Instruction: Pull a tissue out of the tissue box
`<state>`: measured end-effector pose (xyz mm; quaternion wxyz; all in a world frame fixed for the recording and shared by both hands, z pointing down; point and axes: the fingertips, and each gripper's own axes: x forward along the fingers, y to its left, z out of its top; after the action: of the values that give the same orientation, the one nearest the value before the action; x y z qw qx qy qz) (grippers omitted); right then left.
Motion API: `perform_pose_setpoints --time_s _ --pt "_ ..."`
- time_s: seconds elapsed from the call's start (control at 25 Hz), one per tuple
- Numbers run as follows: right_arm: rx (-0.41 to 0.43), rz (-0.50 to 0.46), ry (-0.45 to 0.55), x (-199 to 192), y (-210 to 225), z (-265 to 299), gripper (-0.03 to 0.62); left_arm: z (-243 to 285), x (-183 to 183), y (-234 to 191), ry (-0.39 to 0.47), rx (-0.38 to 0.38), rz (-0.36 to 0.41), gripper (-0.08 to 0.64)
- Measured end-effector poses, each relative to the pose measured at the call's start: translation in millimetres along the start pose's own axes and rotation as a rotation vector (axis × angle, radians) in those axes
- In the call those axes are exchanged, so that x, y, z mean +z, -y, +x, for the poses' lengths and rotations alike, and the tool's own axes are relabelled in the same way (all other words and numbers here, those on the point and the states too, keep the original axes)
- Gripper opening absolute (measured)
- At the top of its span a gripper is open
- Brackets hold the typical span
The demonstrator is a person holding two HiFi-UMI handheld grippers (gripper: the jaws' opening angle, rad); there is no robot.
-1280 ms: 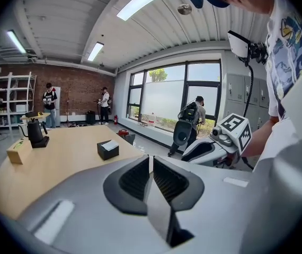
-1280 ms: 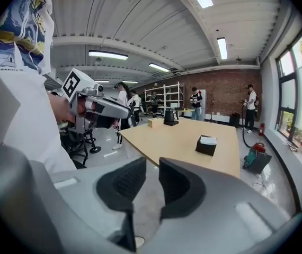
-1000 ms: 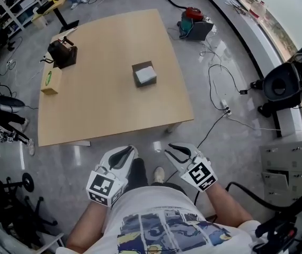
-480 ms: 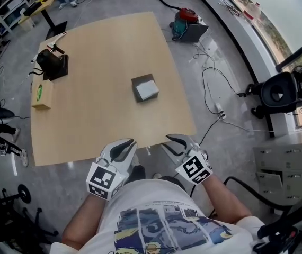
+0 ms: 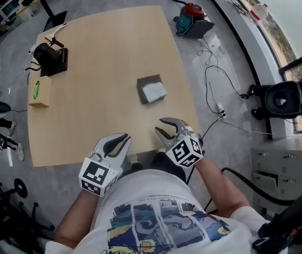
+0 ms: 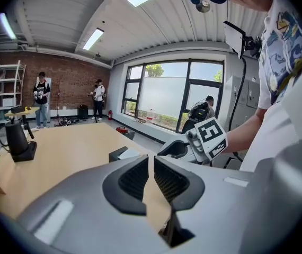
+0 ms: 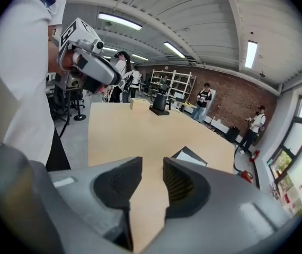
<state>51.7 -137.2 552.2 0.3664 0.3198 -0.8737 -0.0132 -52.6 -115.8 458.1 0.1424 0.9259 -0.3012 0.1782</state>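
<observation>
A dark grey tissue box [image 5: 151, 89] with a white tissue at its top stands near the middle of the light wooden table [image 5: 98, 46]. It also shows in the left gripper view [image 6: 120, 153] and in the right gripper view [image 7: 189, 156]. My right gripper [image 5: 159, 126] hangs over the table's near edge, short of the box; its jaws [image 7: 152, 173] are opening with nothing between them. My left gripper [image 5: 120, 138] is at the near edge, further left. Only a thin slit shows between its pads [image 6: 151, 165], and it holds nothing.
A black device [image 5: 49, 57] and a small cardboard box with a green label [image 5: 38, 91] sit at the table's left side. On the floor to the right lie a red and teal machine [image 5: 193, 17], cables [image 5: 220, 83] and a black round unit [image 5: 289, 97]. People stand far back.
Both grippers have moved forward to the table's near edge, the right one now over the tabletop. The right jaws have spread wider. The table and box appear closer.
</observation>
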Motion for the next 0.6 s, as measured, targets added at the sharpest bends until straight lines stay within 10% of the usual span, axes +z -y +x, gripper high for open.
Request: perform_pose_setpoints --time_s 0.6 --pt "0.095 -0.469 -0.104 -33.0 70.3 91.0 0.149 28.5 23.1 -21.5 0.01 0.201 -0.12 0.035"
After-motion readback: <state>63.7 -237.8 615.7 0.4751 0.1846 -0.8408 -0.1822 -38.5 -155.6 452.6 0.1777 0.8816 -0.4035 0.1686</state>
